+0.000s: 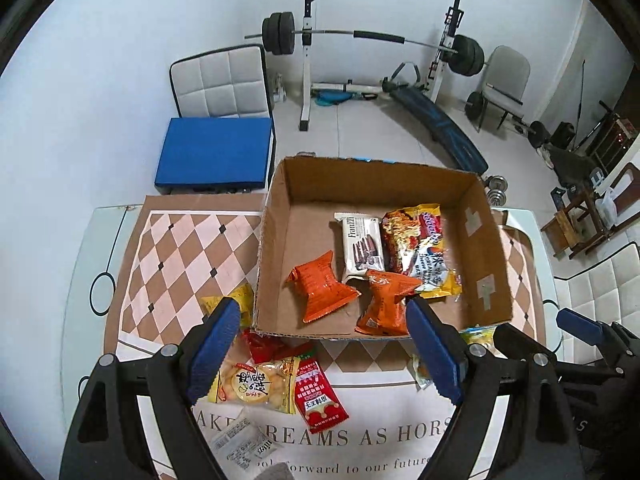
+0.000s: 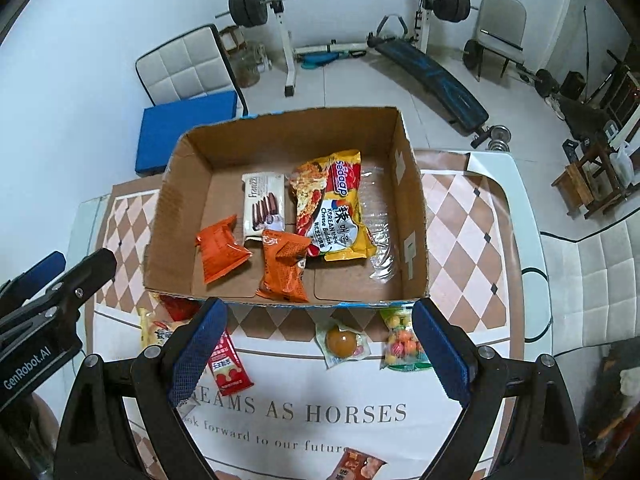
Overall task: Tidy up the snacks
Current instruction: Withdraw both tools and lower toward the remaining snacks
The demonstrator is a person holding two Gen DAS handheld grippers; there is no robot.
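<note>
An open cardboard box (image 1: 276,216) (image 2: 412,184) stands on the table. Inside lie two orange packets (image 1: 320,286) (image 2: 218,254), a white Franzzi wafer pack (image 1: 362,246) (image 2: 262,206) and a yellow noodle bag (image 1: 420,248) (image 2: 332,204). Loose snacks lie in front of the box: a red sachet (image 1: 318,396) (image 2: 228,364), a yellow cracker bag (image 1: 256,386), a jelly cup (image 2: 342,342) and a candy bag (image 2: 402,344). My left gripper (image 1: 324,348) hovers open and empty above the box's near edge. My right gripper (image 2: 320,348) is open and empty too.
The table carries a checkered cloth (image 1: 176,248) with printed lettering. A white chair with a blue cushion (image 1: 216,152) stands behind the table at the left. A barbell rack (image 1: 308,40) and weight bench (image 2: 432,76) fill the floor beyond. Another snack pack (image 2: 358,464) lies at the table's near edge.
</note>
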